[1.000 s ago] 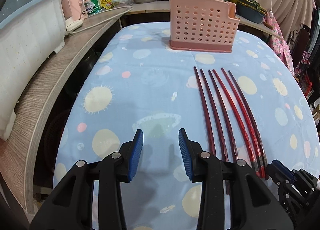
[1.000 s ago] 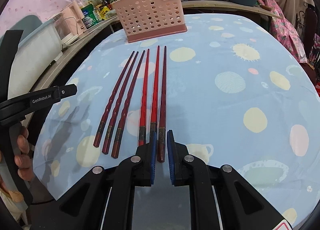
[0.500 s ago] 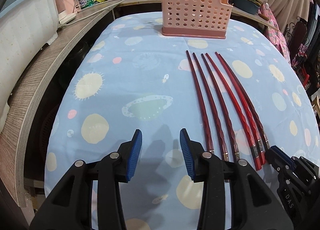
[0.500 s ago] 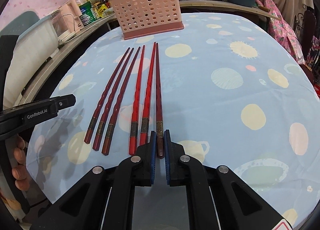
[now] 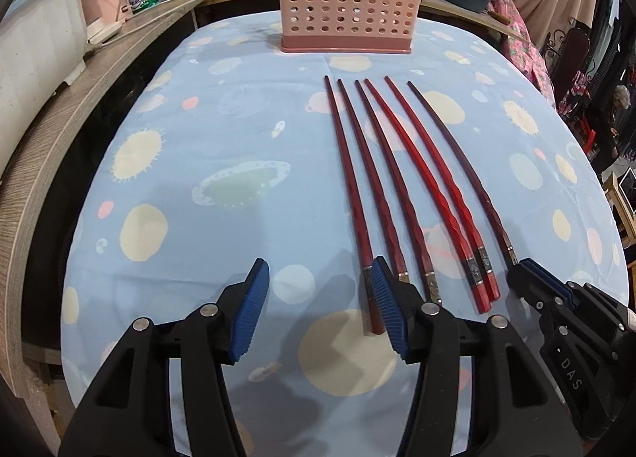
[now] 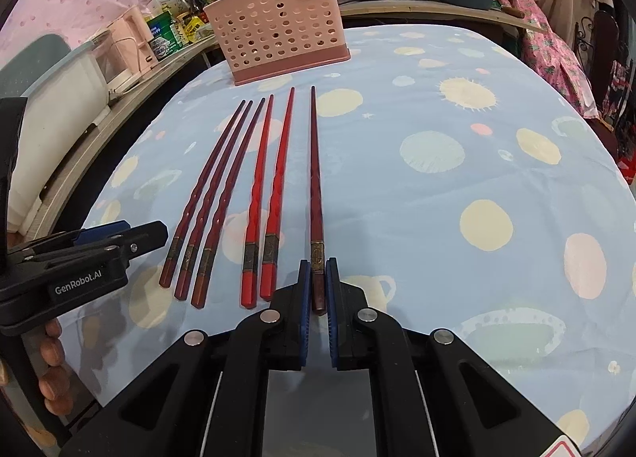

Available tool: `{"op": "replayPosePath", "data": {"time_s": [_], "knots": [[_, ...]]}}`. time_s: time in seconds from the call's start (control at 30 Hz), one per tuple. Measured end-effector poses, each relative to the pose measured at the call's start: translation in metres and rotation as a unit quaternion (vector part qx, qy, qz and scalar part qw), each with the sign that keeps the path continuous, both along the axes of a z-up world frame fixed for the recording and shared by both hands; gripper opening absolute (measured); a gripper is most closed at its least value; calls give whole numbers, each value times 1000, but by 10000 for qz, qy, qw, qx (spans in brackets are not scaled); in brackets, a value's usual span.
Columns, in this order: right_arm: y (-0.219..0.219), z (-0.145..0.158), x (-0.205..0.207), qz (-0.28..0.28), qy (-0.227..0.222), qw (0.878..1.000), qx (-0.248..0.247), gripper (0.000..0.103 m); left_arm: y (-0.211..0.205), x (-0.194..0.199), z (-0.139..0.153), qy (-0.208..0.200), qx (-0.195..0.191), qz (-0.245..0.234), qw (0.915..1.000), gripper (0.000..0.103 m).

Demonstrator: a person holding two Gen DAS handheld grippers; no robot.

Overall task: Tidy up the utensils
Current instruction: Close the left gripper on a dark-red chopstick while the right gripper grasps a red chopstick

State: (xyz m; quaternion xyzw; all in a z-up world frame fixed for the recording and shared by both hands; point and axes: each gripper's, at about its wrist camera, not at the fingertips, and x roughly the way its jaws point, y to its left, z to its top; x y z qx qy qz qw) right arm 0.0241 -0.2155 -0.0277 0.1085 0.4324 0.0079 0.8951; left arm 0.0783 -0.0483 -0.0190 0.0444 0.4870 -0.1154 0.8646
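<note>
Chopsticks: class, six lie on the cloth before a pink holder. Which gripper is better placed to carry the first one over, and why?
Right. The right gripper is shut on the rightmost chopstick; the left gripper is opening, nothing between its pads.

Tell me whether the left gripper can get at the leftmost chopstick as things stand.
Probably yes. The left gripper, its jaws opening and empty, hovers at the leftmost chopstick's near end, whose butt sits just inside one finger. Bare tablecloth lies on its free side.

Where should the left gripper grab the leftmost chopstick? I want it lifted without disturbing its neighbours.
Grip the leftmost chopstick at its thick near end, coming from above with the left gripper, one pad on each side. That end lies flat and is widest; the neighbouring chopstick lies close, so the gap is narrow.
</note>
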Motion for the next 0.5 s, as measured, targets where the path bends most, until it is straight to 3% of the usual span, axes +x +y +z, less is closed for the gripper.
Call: {"op": "replayPosePath", "data": {"time_s": [0.5], "knots": [[0, 0, 0, 0, -3, 10000, 1, 7, -8, -2, -12, 146, 75, -71, 9998, 51]]}}
